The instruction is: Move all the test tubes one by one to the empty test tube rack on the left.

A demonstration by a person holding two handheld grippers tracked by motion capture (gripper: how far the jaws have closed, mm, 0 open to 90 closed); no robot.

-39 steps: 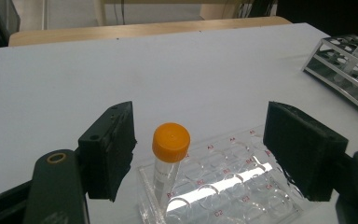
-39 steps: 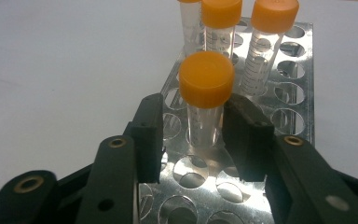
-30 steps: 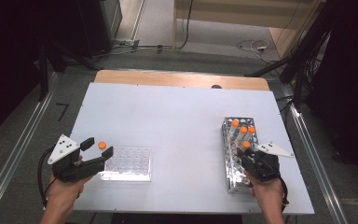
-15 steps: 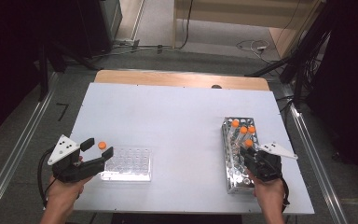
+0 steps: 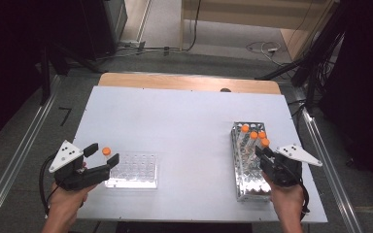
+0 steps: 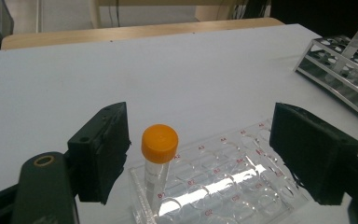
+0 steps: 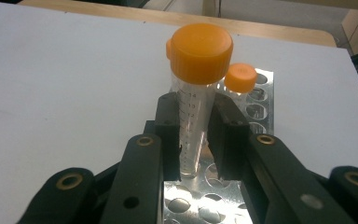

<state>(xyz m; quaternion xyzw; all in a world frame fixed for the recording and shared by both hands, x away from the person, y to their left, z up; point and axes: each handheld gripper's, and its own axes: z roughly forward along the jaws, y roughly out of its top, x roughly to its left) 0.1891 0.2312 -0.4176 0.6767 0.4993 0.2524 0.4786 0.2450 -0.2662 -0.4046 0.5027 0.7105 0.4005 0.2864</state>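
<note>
High cam looks down on table (image 5: pixel 184 121); 2 claw cams close, facing forward, share it.

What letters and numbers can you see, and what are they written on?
"14" and "12": scale marks on the tube held by the right gripper; the lower numbers are too blurred.
"A3", "A4": red well labels on the clear plate ahead of the left gripper; the other red labels are too small to read.

Four orange-capped tubes (image 5: pixel 107 152) show in all, one at the left in the single clear well tray (image 5: pixel 132 171) and three at the right in the single metal rack (image 5: pixel 246 163).
</note>
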